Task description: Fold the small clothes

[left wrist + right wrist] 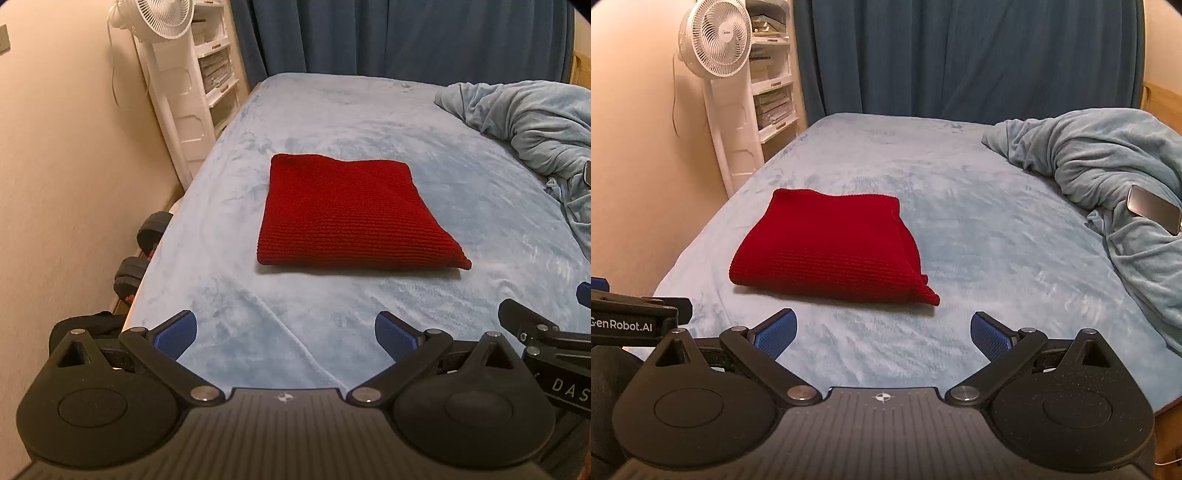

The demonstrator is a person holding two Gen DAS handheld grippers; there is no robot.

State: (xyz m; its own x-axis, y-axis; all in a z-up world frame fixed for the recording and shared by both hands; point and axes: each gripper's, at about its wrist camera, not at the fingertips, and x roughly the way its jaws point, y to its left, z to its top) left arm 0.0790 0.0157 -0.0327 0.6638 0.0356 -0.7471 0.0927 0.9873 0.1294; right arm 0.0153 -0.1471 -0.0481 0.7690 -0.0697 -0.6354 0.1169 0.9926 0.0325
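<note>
A red knitted garment [351, 214] lies folded in a neat rectangle on the light blue bed [332, 122]; it also shows in the right wrist view [831, 247]. My left gripper [286, 332] is open and empty, held back from the garment's near edge. My right gripper [882, 332] is open and empty too, near the garment's front right corner but apart from it. The right gripper's body shows at the right edge of the left wrist view [546, 332].
A crumpled blue blanket [1108, 166] is heaped on the bed's right side with a phone [1154, 208] on it. A white fan [716, 40] and shelves [772, 88] stand by the left wall. Dumbbells [147, 236] lie on the floor. Dark blue curtains [960, 55] hang behind.
</note>
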